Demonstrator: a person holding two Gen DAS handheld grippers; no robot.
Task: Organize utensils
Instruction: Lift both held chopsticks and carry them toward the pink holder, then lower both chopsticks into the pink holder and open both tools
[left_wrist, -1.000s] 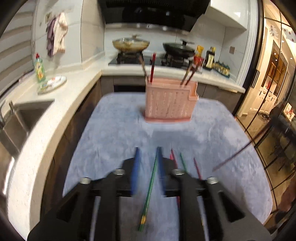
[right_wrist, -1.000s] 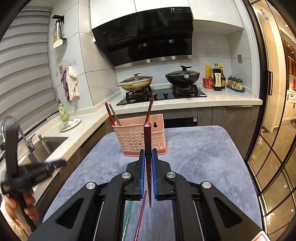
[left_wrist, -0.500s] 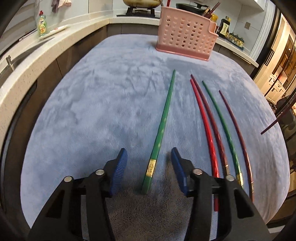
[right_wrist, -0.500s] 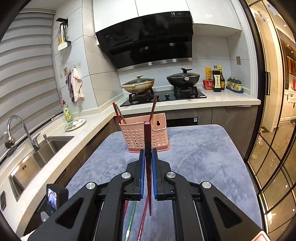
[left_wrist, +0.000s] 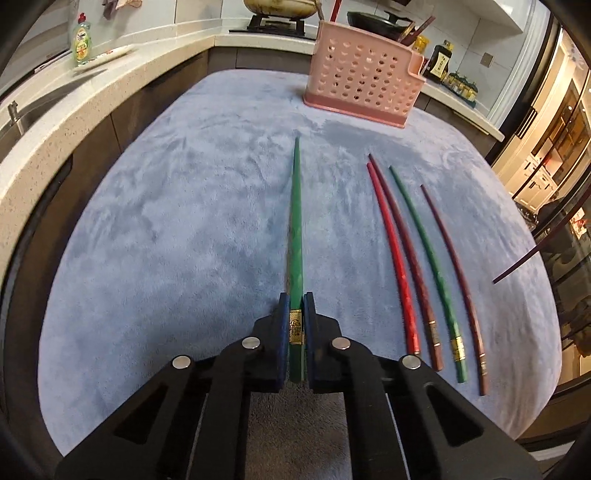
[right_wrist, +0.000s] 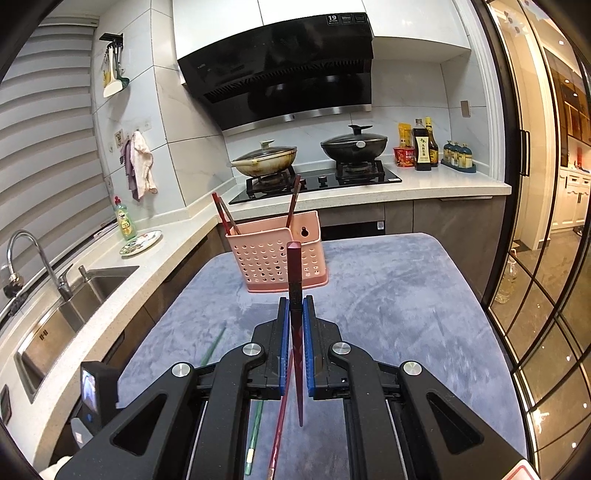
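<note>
left gripper (left_wrist: 296, 328) now clamped on the green chopstick (left_wrist: 295, 229) at its gold band, blue pads pressed to both sides; half a second ago wide apart and straddling it, so the grasp freshly made. shaft still lying along the grey cloth (left_wrist: 184, 221), tip aimed toward the pink basket (left_wrist: 364, 79), so not yet lifted by the look of it. to the right of that chopstick, well short of the basket: four more in a fan, red (left_wrist: 393, 258), dark maroon (left_wrist: 406, 258), green (left_wrist: 428, 258), dark brown (left_wrist: 452, 266), all untouched

right gripper (right_wrist: 295, 343) unchanged from before, shut tight on a dark red chopstick (right_wrist: 294, 280) held upright, aloft in front of the basket (right_wrist: 273, 258). already three or so sticks standing in the basket

meaning for the task: probably a lift of the green one next, then a tilt upright and a drop into the basket; five pieces remaining on the cloth counting the one just gripped, plus the one in the right gripper
</note>
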